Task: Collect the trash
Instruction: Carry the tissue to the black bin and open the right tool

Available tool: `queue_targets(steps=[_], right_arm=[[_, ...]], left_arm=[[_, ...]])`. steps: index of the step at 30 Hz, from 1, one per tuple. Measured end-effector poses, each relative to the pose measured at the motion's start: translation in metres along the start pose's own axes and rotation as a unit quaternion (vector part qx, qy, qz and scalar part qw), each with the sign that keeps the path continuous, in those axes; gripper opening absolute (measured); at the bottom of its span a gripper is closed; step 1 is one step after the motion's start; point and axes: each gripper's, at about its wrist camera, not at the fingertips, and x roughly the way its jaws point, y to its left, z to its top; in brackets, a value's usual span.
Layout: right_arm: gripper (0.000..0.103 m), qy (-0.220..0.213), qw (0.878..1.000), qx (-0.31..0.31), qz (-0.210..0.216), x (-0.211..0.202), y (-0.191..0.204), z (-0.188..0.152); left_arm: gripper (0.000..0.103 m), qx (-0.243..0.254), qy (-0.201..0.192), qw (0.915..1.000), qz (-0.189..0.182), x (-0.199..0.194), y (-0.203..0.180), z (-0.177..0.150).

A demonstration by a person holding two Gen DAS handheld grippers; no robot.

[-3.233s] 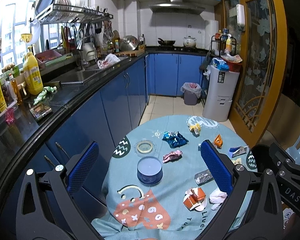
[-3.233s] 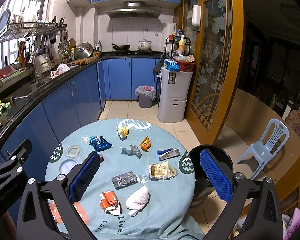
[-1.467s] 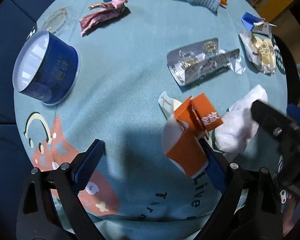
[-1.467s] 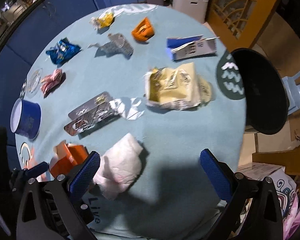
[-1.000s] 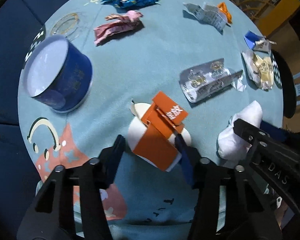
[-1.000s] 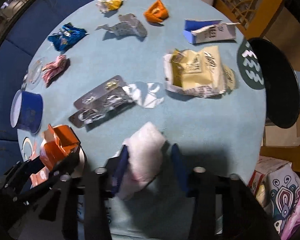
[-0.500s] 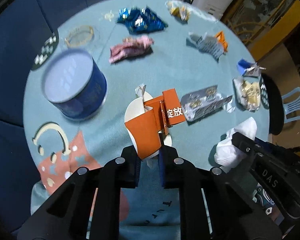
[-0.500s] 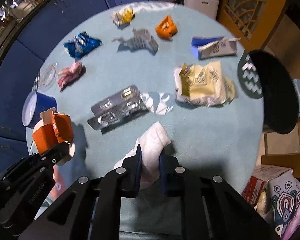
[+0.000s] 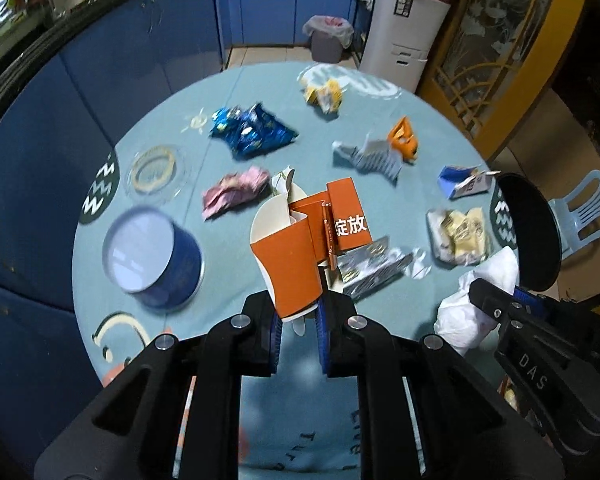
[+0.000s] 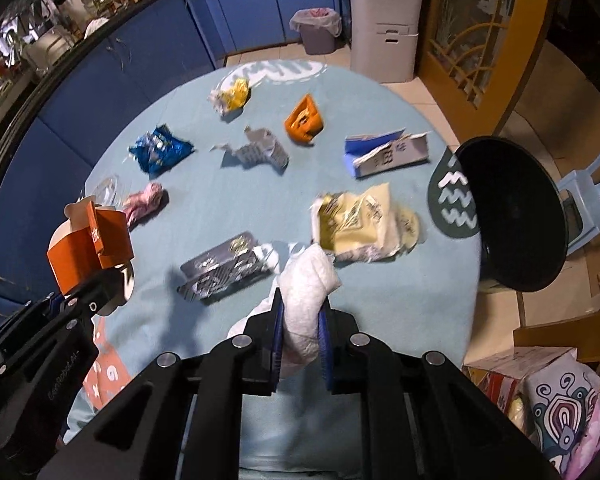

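Left gripper [image 9: 298,330]: fingers drawn narrow, pinching the lower end of an orange-and-white carton [image 9: 300,252]. The carton stood up from between the pads, flaps open, lifted clear of the round table [image 9: 228,80], above its near half.

Right gripper [image 10: 301,330]: pads pressed on a crumpled white tissue [image 10: 308,292], whose upper end bulged out past the fingertips, above the table's near edge.

Pose: both grippers were tilted down over the near edge, side by side, the right one entering the left view at its lower right, the left one entering the right view at its lower left.

On the teal cloth, near to far:
- Silver blister pack [image 10: 220,268], just beyond the tissue, flat, near the middle.
- Cream crumpled bag [image 10: 364,220], toward the right edge.
- Blue round tin [image 9: 154,260], at the left edge; seen in the left view only.
- Pink wrapper [image 9: 236,196], left of centre.
- Clear lid [image 9: 156,172], near the left edge.
- Blue-and-white torn box [image 10: 386,152], right side.
- Grey torn paper [image 10: 260,152], centre.
- Blue foil wrapper [image 10: 160,152], left of it.
- Small orange packet [image 10: 304,120], beyond the grey paper.
- Yellow wrapper [image 10: 232,96], near the far edge.

Black round bin [image 10: 512,212]: just beside the table's right edge. The right view alone showed a patterned bag [image 10: 556,408] on the floor nearer than the bin.
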Motion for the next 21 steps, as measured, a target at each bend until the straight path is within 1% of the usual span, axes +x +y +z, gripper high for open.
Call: queue_targets(steps=[6,13,21], right_arm=[[0.015,-0.019,1.000,0.019,-0.002,-0.008,-0.020,0.015],[0.015,-0.039,0.998,0.040,-0.007,-0.014,-0.045,0.031],[0.015,-0.058,0.995,0.076,-0.021,-0.016,-0.087,0.048]], left_arm=[[0.015,0.016,-0.019,0.9997,0.004,-0.001,-0.022,0.020],[0.015,0.044,-0.035,0.9984,0.003,0.001,-0.059,0.042],[0.015,0.074,-0.048,0.9960,-0.005,0.008,-0.105,0.064]])
